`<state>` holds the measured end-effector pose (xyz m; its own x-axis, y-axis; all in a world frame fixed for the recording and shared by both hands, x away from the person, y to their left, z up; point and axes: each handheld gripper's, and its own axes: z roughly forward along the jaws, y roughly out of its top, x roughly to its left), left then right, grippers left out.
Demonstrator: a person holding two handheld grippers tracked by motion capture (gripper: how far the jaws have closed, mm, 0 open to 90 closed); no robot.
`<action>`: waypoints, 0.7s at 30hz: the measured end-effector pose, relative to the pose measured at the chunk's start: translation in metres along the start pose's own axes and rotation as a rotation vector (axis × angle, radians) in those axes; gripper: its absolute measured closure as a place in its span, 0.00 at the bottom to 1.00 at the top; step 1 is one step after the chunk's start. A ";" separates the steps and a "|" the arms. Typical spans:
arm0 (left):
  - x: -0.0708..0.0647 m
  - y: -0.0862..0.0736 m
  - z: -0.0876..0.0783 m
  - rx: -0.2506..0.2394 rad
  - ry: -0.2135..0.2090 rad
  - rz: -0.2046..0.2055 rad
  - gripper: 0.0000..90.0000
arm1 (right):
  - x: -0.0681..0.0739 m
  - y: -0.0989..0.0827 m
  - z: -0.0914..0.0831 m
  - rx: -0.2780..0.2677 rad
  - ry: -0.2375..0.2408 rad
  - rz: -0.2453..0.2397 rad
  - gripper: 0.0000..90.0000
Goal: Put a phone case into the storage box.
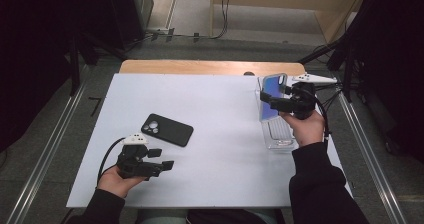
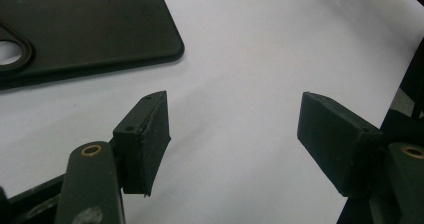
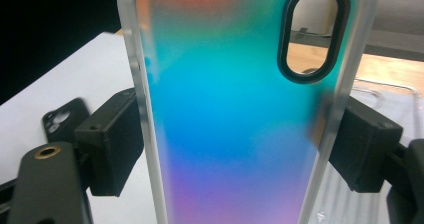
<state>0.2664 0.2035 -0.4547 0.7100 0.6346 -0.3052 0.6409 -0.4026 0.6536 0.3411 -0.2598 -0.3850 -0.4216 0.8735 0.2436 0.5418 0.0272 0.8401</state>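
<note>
From the high view my right gripper (image 1: 270,98) held the light, slippery iridescent phone case (image 1: 272,95) upright above the clear tray (image 1: 280,134); the left gripper view showed spread, empty jaws; the right gripper view showed pads pinching its flexible long edges.

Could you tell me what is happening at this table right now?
A person is working with two hand-held grippers over a white table. The right gripper is clamped across an iridescent phone case and holds it upright above a clear tray at the table's right edge. The left gripper hangs open above bare table, holding nothing. A black phone case lies flat just beyond it, untouched.
</note>
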 end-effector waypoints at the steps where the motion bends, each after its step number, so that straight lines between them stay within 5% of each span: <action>1: 0.000 0.000 0.000 -0.003 0.003 -0.001 0.32 | -0.002 0.000 0.000 -0.003 -0.014 0.008 0.18; 16: 0.003 -0.002 -0.001 -0.017 0.010 -0.025 0.32 | -0.026 0.009 0.014 -0.035 -0.142 0.056 0.18; 21: 0.004 -0.001 -0.001 -0.020 0.007 -0.025 0.32 | -0.036 0.016 0.022 -0.006 -0.152 0.084 0.18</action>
<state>0.2682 0.2068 -0.4564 0.6918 0.6490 -0.3166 0.6521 -0.3733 0.6598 0.3812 -0.2806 -0.3905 -0.2599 0.9360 0.2375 0.5663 -0.0515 0.8226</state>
